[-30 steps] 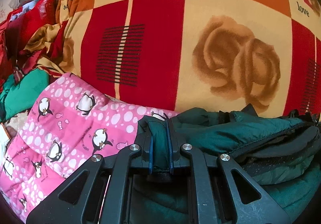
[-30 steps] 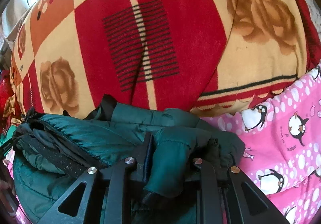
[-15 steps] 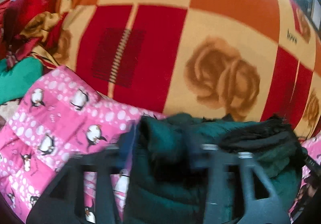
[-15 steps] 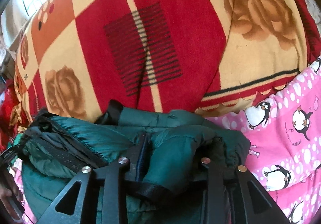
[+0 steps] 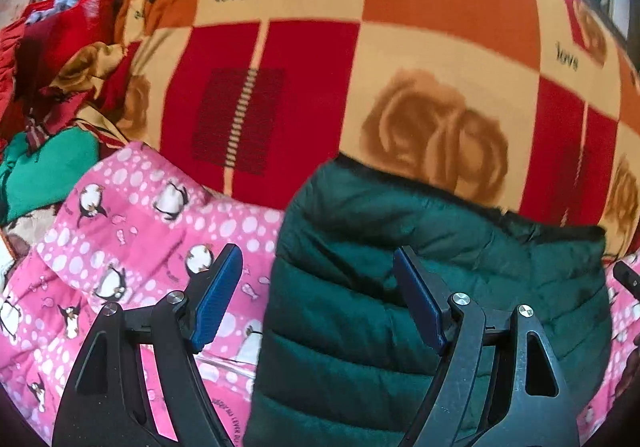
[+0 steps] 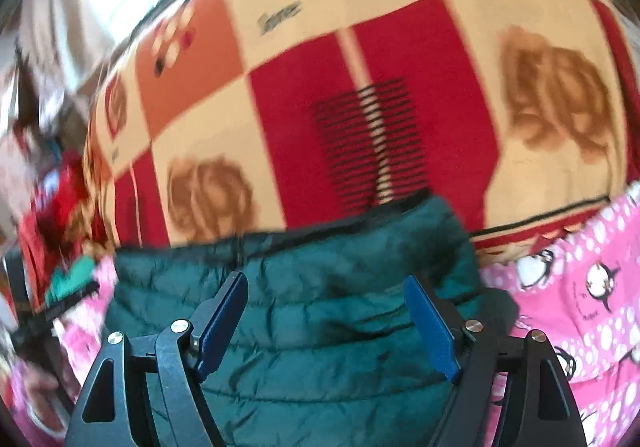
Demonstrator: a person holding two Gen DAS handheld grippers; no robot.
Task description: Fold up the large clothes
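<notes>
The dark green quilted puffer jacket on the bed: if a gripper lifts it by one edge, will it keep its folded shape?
Probably not. The dark green quilted puffer jacket looks soft and puffy, so it would likely sag and unfold. Its smooth shell may slip between pads.

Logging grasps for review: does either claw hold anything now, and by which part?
Nothing is held. The left claw and right claw are opening, pads clear of the green jacket lying beneath them.

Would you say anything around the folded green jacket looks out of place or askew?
Nothing stands out on the green jacket: it lies as a compact folded bundle on the pink penguin quilt, free of both opening hand-held grippers. The one untidy spot is the heap of red clothes at the far left, crumpled rather than folded.
</notes>
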